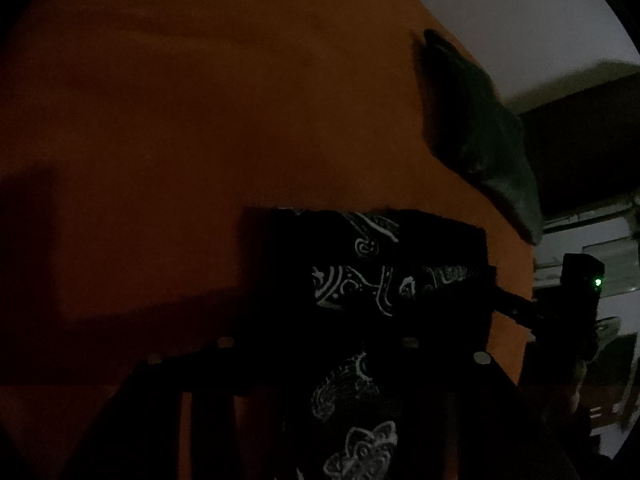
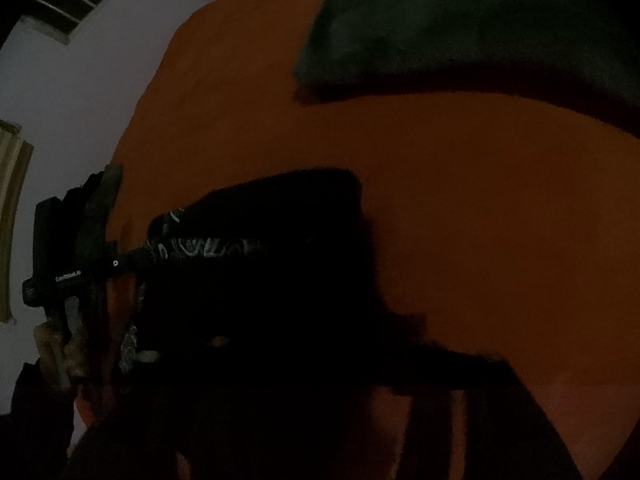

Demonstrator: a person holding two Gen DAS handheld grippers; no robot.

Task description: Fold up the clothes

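Note:
The scene is very dark. A black cloth with a white paisley print [image 1: 360, 288] lies folded on an orange surface [image 1: 200, 120]. Part of the cloth rises toward my left camera between that gripper's dark fingers. In the right wrist view my left gripper [image 2: 144, 256] reaches into the cloth's [image 2: 208, 248] left edge. My right gripper [image 1: 500, 300], with a green light on its body, has a finger at the cloth's right edge. Both sets of jaws are lost in shadow.
A dark green garment [image 1: 488, 140] lies crumpled on the orange surface beyond the cloth, large at the top of the right wrist view [image 2: 460, 28]. A pale floor [image 1: 520, 8] borders the surface. A hand [image 2: 56, 352] holds the left gripper.

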